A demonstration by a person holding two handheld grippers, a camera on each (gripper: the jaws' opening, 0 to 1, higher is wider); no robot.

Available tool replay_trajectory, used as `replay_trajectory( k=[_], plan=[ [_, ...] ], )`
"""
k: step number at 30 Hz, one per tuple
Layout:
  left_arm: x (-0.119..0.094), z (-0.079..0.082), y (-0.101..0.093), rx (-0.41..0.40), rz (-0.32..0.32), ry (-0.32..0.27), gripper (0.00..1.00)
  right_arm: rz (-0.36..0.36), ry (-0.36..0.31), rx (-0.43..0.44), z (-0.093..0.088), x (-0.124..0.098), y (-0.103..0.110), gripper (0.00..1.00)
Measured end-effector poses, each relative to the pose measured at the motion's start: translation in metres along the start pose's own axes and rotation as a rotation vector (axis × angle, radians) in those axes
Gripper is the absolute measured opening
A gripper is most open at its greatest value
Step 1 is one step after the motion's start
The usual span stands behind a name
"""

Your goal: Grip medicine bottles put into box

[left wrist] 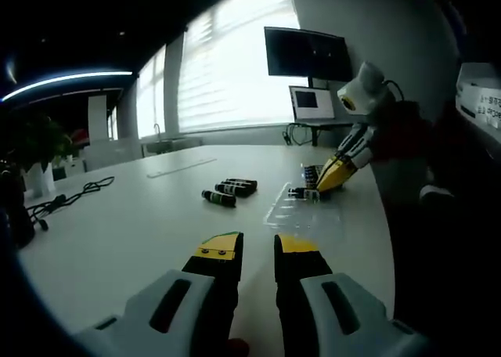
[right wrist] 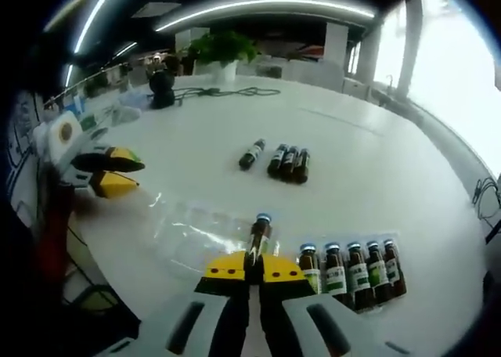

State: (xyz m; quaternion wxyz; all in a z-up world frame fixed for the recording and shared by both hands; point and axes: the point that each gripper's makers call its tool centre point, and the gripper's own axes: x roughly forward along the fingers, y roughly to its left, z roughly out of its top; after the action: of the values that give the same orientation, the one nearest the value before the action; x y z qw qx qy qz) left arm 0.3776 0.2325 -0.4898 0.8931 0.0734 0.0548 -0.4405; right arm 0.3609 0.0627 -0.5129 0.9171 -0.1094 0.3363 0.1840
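Right gripper view: my right gripper [right wrist: 254, 265] has its jaws pinched on 1 medicine bottle [right wrist: 259, 238], gripped low on the body, blue cap up, hanging over the clear plastic box [right wrist: 196, 233]. 5 bottles [right wrist: 350, 268] already stand in a row at the box's right end, just beside the held one.

Risks as I judge them: the grip is low, so the bottle could tilt or slip on release. Coming down too far right, it could knock the nearest standing bottle and topple the row. The box is transparent and glary, so I could misjudge a slot edge and land the bottle on the rim.

4 loose bottles [right wrist: 286, 162] lie on the white table [right wrist: 376, 169] farther out, 1 apart to the left of 3 lying together.

Left gripper view: my left gripper [left wrist: 258, 251] hovers over bare table, jaws narrowly parted, holding nothing, well apart from the box.

Far across: a potted plant [right wrist: 221, 53] and a black cable [right wrist: 223, 92], neither in the way.
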Motion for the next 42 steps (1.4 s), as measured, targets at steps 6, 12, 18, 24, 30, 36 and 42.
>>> replay_trajectory(
  k=[6,12,18,24,30,36,42],
  plan=[
    [0.000,0.000,0.000,0.000,0.000,0.000,0.10,-0.054,-0.003,-0.031,0.001,0.000,0.001,0.01],
    [0.000,0.001,0.000,-0.001,0.000,-0.003,0.10,-0.062,-0.061,-0.025,0.012,-0.003,0.000,0.00],
    [0.001,0.000,-0.001,0.001,-0.003,-0.001,0.10,-0.083,-0.143,-0.049,0.028,-0.006,-0.011,0.01],
    [0.000,0.000,-0.001,0.000,-0.003,-0.002,0.10,-0.084,-0.185,-0.027,0.033,-0.002,-0.019,0.03],
    [0.000,0.000,-0.001,-0.001,-0.006,-0.001,0.10,-0.072,-0.205,-0.023,0.039,0.001,-0.024,0.03],
    [0.000,0.000,-0.001,-0.002,-0.006,-0.002,0.10,-0.064,-0.256,-0.019,0.052,0.002,-0.033,0.03],
    [0.000,0.000,-0.001,-0.003,-0.006,-0.003,0.10,-0.027,-0.269,0.001,0.061,0.011,-0.042,0.05]
  ],
)
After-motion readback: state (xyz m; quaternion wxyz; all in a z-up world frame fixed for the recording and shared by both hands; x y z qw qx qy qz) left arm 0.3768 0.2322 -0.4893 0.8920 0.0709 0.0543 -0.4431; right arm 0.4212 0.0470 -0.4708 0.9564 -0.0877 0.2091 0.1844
